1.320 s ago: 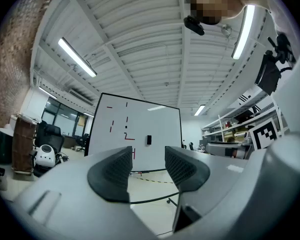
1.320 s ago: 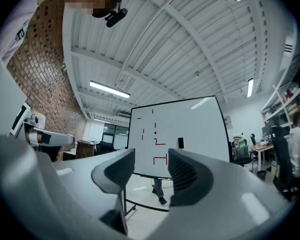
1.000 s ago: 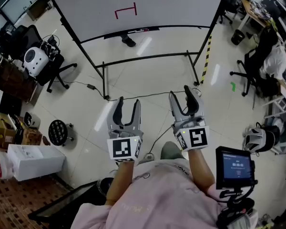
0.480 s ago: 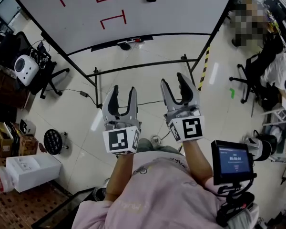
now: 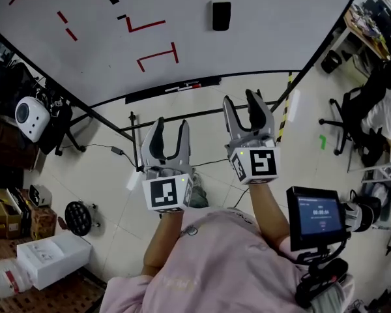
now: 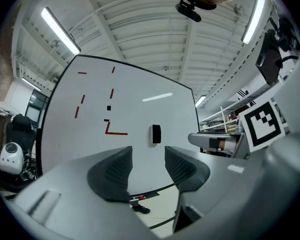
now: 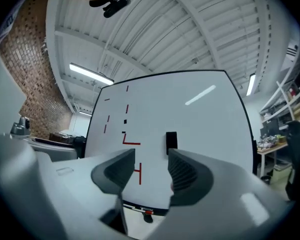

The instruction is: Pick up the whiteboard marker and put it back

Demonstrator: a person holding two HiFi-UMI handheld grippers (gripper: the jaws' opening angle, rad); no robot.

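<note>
The left gripper (image 6: 147, 167) has its jaws apart with nothing between them, only the whiteboard (image 6: 135, 109) showing through the gap. The right gripper (image 7: 151, 173) is likewise parted and empty. Ahead of and below both pairs of jaws, well apart from them, the whiteboard marker (image 5: 188, 86) with a red end lies on the board's dark tray (image 5: 150, 94). Above the jaws a black eraser (image 5: 220, 15) sits on the board beside red strokes (image 5: 158, 56)
</note>
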